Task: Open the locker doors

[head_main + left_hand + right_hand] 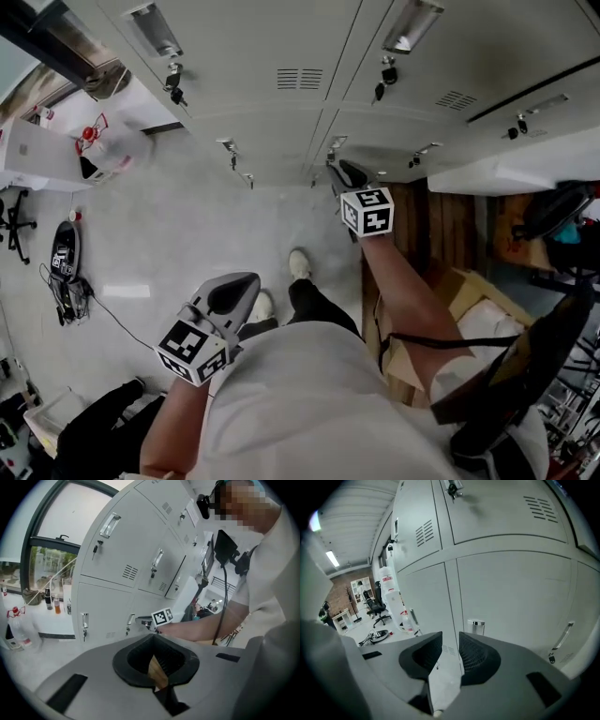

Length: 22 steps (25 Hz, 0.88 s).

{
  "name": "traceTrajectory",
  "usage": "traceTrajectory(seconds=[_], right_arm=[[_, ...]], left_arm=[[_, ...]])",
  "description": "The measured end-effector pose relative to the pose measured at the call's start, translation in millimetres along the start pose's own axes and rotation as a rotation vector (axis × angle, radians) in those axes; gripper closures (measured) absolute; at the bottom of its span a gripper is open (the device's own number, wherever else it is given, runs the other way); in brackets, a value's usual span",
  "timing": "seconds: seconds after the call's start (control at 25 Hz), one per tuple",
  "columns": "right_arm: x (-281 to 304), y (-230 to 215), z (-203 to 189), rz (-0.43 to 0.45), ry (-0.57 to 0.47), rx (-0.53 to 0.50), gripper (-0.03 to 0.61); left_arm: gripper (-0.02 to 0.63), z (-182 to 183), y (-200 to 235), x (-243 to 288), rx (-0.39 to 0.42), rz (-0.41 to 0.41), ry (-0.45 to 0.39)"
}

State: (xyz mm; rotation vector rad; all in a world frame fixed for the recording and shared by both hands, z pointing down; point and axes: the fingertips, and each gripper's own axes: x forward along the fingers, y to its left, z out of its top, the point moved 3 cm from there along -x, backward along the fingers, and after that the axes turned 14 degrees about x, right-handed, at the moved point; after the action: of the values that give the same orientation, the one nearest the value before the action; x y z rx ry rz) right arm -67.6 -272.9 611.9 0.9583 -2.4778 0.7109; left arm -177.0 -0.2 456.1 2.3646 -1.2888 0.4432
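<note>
Grey locker doors (309,56) fill the top of the head view, with upper handles (411,23) and hanging keys (384,75). My right gripper (349,172) is low in front of the bottom row, just short of a chrome handle (336,145). In the right gripper view the right gripper (450,637) is open. Only the seam between two lower doors shows in its gap, and the handle (476,626) stands just beyond the right jaw, untouched. My left gripper (246,281) hangs back over the floor. In its own view the left gripper (153,637) is shut on nothing.
The person's shoes (299,263) stand on the pale floor before the lockers. A cabled device (64,253) and a water jug (108,145) lie at left. Wooden boards and a cardboard box (450,281) sit at right. Another lower handle with a key (561,637) is further right.
</note>
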Motion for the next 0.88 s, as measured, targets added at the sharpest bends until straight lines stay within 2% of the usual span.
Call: traceTrajectory(seconds=[0.4, 0.88], right_arm=[[60, -42, 2, -0.026, 0.069, -0.020, 0.503], [91, -51, 4, -0.046, 0.075, -0.020, 0.488]], left_arm=[[0.603, 23, 19, 28, -0.030, 0.072, 0.009], [0.604, 17, 24, 31, -0.061, 0.095, 0.042]])
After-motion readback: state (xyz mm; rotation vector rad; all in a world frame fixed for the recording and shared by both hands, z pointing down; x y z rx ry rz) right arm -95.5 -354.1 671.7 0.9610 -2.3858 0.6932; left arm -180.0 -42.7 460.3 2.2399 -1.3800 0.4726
